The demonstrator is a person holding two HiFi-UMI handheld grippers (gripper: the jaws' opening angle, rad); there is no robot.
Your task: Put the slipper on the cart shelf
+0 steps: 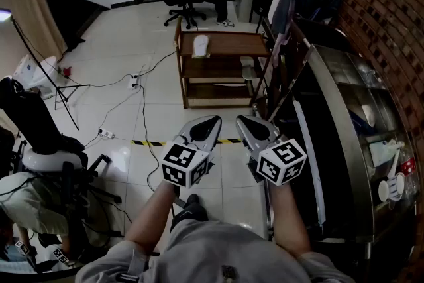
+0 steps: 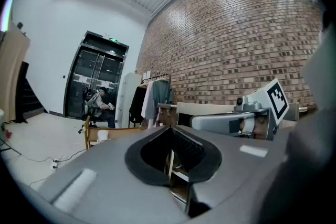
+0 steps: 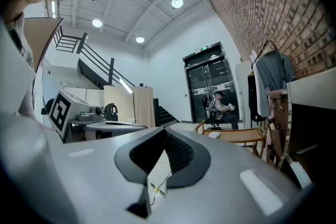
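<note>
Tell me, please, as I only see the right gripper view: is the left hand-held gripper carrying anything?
Observer: No, the left hand-held gripper has its jaws together with nothing between them.
Operator: Thank you. Does anything stand on the floor left of the cart?
Observer: Yes, a black tripod stand stands on the tiles left of the cart.
Operator: How many levels has that cart?
Observer: Three wooden levels; the slipper lies on the top one.
</note>
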